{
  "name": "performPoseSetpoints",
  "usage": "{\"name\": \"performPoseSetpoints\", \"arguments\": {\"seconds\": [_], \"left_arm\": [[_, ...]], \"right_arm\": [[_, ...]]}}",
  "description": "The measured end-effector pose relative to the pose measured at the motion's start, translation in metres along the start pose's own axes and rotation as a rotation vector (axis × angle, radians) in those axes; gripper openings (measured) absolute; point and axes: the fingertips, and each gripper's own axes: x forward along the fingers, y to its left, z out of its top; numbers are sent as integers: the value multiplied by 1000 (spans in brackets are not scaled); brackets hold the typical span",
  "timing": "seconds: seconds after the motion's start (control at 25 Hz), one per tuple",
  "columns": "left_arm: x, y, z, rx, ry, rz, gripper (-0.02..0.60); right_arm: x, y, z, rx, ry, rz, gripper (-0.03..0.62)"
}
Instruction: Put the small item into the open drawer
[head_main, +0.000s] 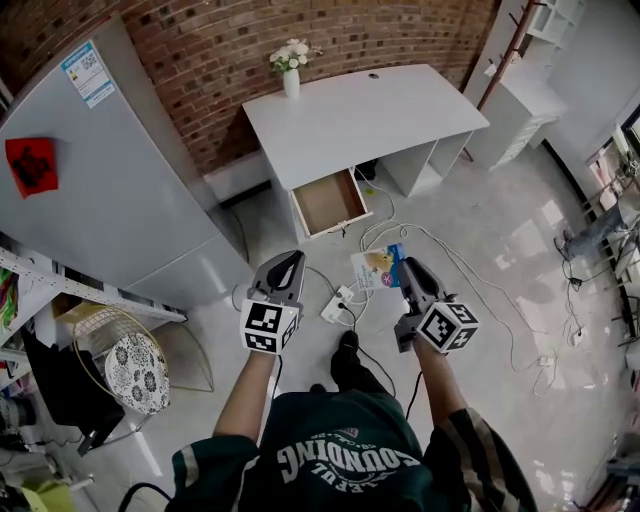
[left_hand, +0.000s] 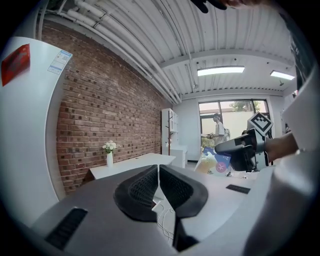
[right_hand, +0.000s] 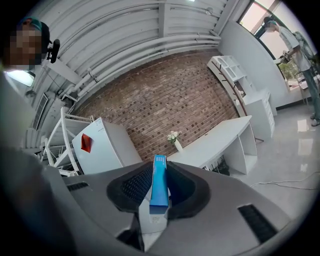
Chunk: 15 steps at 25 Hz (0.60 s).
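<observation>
Out on the glossy floor, well short of the white desk (head_main: 360, 105), the right gripper (head_main: 406, 266) pinches a slim blue-and-white box (right_hand: 159, 186) between its jaws. The left gripper (left_hand: 158, 186) has its jaws pressed together on nothing. The desk's brown-bottomed drawer (head_main: 330, 202) stands open under its front edge.

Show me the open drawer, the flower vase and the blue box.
open drawer (head_main: 328, 200): head view, bare wooden bottom.
flower vase (head_main: 291, 84): head view, white body.
blue box (right_hand: 159, 186): right gripper view, narrow blue edge.
</observation>
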Motion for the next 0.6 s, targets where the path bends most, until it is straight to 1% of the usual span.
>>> {"name": "performPoseSetpoints", "arguments": {"seconds": [0.36,0.6], "left_arm": [[67,28,13,-12,21,37,23],[97,41,9,-18,47,65,23]], "right_arm": [[67,-35,39,-4,32,36,101],[102,-54,50,-3,55,70,101]]}}
